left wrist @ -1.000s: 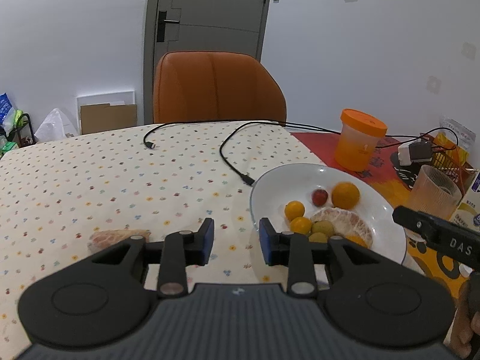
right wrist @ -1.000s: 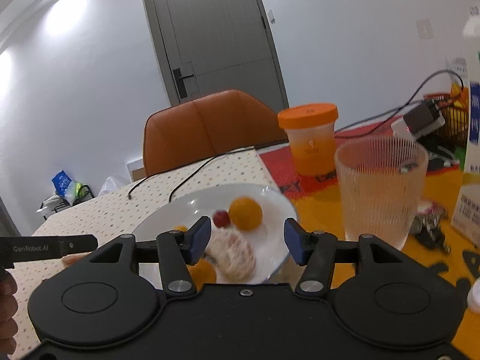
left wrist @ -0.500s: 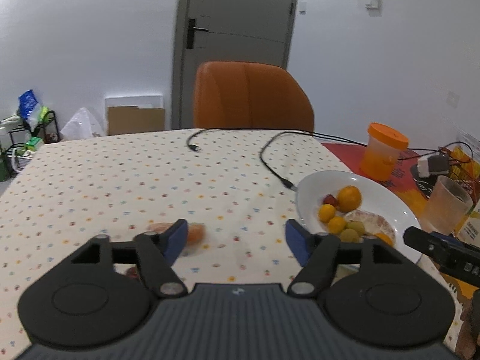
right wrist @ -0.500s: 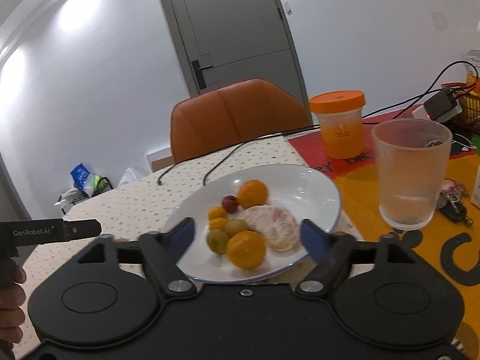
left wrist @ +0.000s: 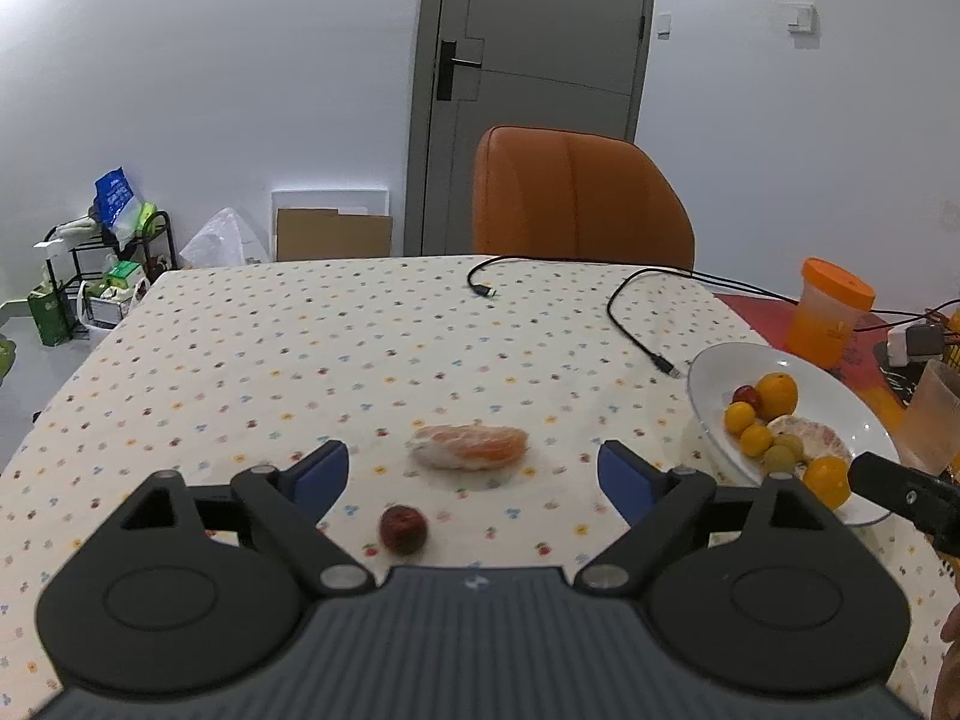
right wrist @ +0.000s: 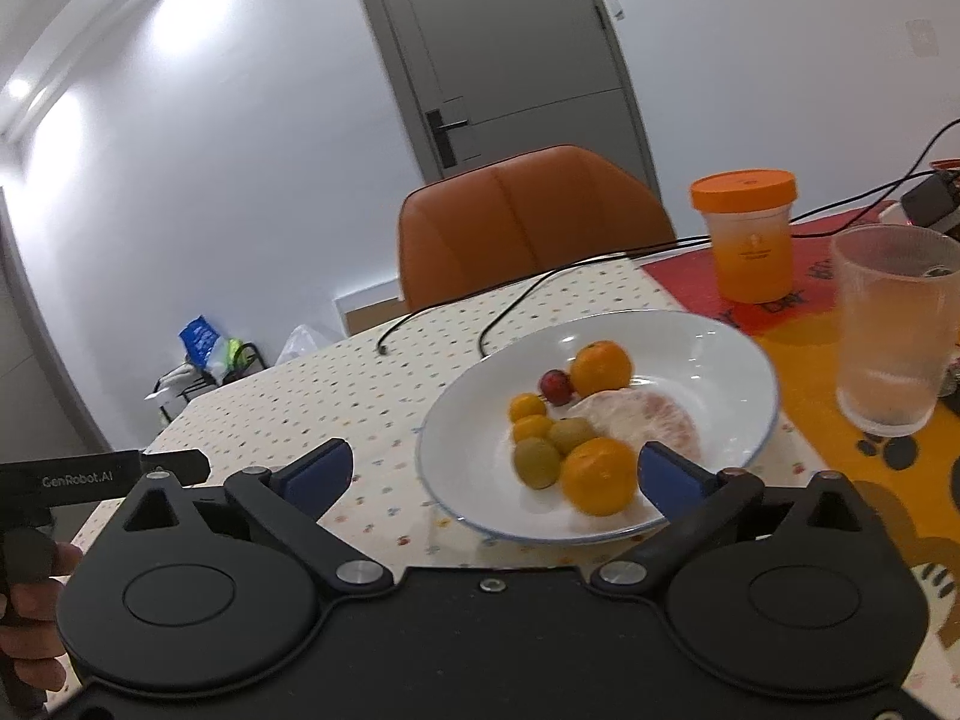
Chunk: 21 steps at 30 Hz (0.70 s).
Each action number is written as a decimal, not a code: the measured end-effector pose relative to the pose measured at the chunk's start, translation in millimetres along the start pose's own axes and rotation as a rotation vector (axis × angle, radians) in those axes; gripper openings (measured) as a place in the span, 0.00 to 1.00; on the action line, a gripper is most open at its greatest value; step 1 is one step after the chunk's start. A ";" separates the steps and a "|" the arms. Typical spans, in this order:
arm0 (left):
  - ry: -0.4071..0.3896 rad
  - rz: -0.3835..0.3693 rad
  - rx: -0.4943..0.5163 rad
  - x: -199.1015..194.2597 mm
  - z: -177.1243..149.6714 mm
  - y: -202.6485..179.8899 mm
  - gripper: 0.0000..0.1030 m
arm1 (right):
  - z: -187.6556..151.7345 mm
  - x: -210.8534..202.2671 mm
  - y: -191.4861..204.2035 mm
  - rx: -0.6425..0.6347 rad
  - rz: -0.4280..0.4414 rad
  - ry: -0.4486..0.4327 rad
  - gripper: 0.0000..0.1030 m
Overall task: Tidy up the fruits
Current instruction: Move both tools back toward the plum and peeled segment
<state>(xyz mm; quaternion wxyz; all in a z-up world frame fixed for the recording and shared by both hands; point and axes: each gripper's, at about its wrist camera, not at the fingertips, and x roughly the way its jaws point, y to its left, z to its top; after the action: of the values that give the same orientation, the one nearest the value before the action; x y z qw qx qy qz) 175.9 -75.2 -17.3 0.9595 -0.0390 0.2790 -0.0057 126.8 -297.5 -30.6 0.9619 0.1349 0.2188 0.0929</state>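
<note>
A peeled citrus segment [left wrist: 469, 446] lies on the dotted tablecloth, with a small dark red fruit [left wrist: 403, 529] just nearer me. My left gripper [left wrist: 473, 477] hangs open above them, both fruits between its spread blue pads. To the right stands a white plate [left wrist: 714, 372] holding oranges, small yellow and green fruits, a red one and a peeled half. In the right wrist view the same plate [right wrist: 720, 336] sits ahead, an orange [right wrist: 598, 476] at its near edge. My right gripper [right wrist: 495, 474] is open over the plate's near rim, holding nothing.
An orange-lidded cup [right wrist: 747, 234] and a ribbed glass [right wrist: 894, 324] stand right of the plate on a red-orange mat. Black cables [left wrist: 636, 324] trail across the table's far side. An orange chair [left wrist: 576, 198] stands behind the table. A hand [right wrist: 30, 612] grips the left tool.
Both grippers opened wide from a narrower gap. The left one swung left, bringing the segment and red fruit between its pads. The right one drew back, showing the whole plate.
</note>
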 end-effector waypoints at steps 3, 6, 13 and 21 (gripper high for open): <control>0.016 0.005 -0.013 0.6 -2.5 9.1 0.86 | -2.2 3.2 6.4 -0.005 0.016 0.007 1.00; 0.024 0.005 -0.027 2.4 -5.3 16.4 0.86 | -3.8 7.1 11.0 -0.008 0.026 0.017 1.00; 0.040 0.007 -0.038 7.5 -12.6 25.7 0.85 | -5.8 12.9 20.7 -0.026 0.053 0.036 1.00; 0.076 -0.008 -0.041 20.9 -21.6 29.9 0.77 | -7.8 20.3 33.9 -0.072 0.082 0.050 1.00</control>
<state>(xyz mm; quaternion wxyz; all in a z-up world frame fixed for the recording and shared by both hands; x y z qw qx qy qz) 181.6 -47.7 -49.0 0.9471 -0.0596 0.3153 -0.0055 137.3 -258.9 -35.2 0.9558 0.1066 0.2334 0.1435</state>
